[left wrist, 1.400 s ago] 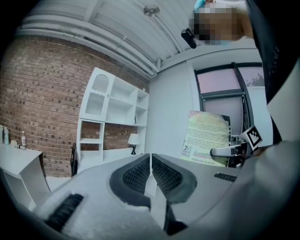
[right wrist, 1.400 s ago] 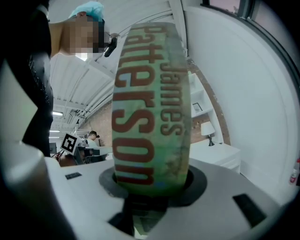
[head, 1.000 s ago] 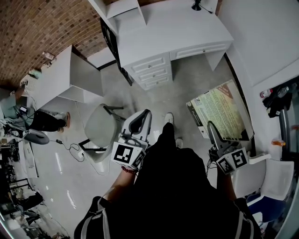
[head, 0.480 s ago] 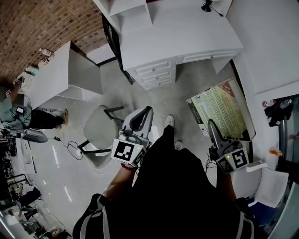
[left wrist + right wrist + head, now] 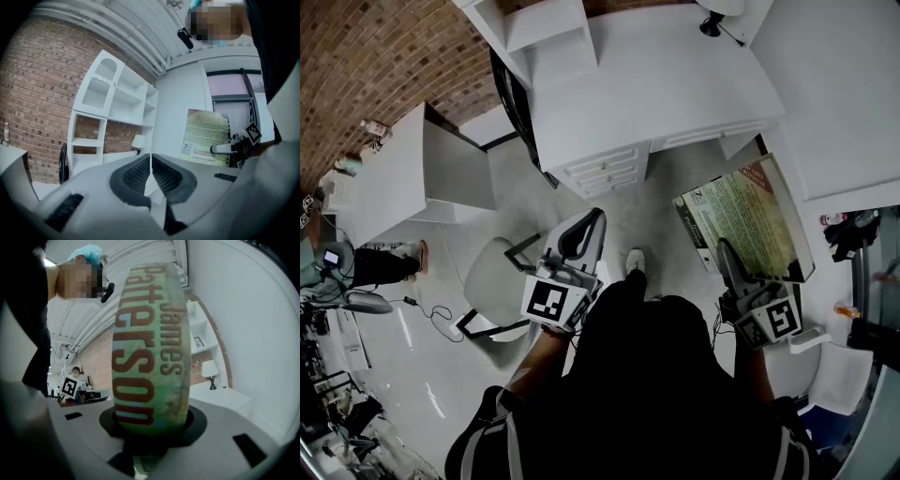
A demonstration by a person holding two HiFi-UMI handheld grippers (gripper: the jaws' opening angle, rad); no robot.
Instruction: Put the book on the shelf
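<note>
Right gripper view showed the right gripper (image 5: 727,258) pinching one book (image 5: 151,348) near one end of its spine. The dark pads sat tight against both covers, and the spine faced the camera. That spine was broad and smooth, pale green mottled with yellow, with large rust-red lettering running along it. In the head view the book stood at the right of the frame, just beyond the gripper, with its text-covered yellow-green cover turned upward.

The left gripper (image 5: 150,173), at centre-left of the head view, had its two ribbed black pads pressed together with nothing between them. Its shell was smooth grey plastic. Each of the two grippers carried one marker cube (image 5: 551,305) in black and white squares.

At the top of the head view sat one white desk (image 5: 656,75) with three small stacked drawers (image 5: 605,169). One white shelf unit (image 5: 112,112) with open boxy compartments stood against a rough red brick wall (image 5: 42,84), well apart from the book. One small lamp (image 5: 138,140) stood beside it.
</note>
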